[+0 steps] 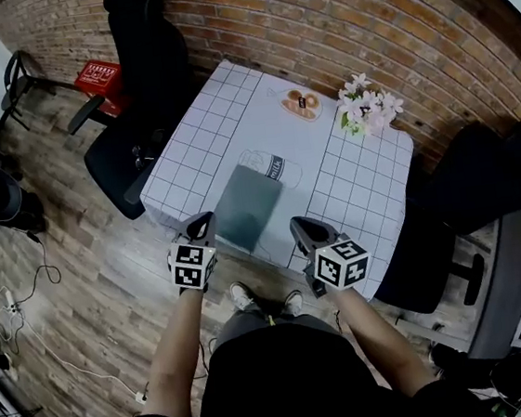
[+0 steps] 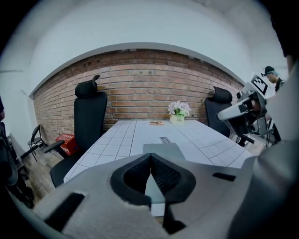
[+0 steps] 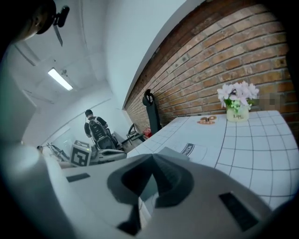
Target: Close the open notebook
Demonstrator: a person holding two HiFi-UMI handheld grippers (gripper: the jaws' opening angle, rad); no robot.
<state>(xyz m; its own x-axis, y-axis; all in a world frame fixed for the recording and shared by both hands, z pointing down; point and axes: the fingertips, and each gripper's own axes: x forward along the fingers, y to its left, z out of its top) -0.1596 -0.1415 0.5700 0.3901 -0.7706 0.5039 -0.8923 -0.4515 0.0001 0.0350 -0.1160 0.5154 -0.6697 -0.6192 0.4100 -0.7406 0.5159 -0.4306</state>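
Notebook: one flat grey rectangular notebook [image 1: 246, 206] lies shut, cover up, on the table with a white grid-lined cloth [image 1: 194, 137]. Its near end reaches the table's near edge.

Tools: left gripper [image 1: 204, 220], jaws pressed together, nothing between them. Right gripper [image 1: 302, 229], the same, empty. Each hangs at the near edge, one on either side of the notebook's near end, neither touching it.

Open room: the cloth is bare left of the notebook and along the far left side. Beyond the notebook is a flat "milk" print on the cloth [image 1: 271, 167].

Surroundings: one small plate of brown baked pieces [image 1: 302, 104] and one vase of pale pink and white flowers [image 1: 366, 107] stand at the far end, well apart from the notebook. Two tall black office chairs, one at the left side [image 1: 140, 95], one at the right [image 1: 481, 178]. One red plastic crate [image 1: 99, 77] sits by the red brick wall [image 1: 314, 19].
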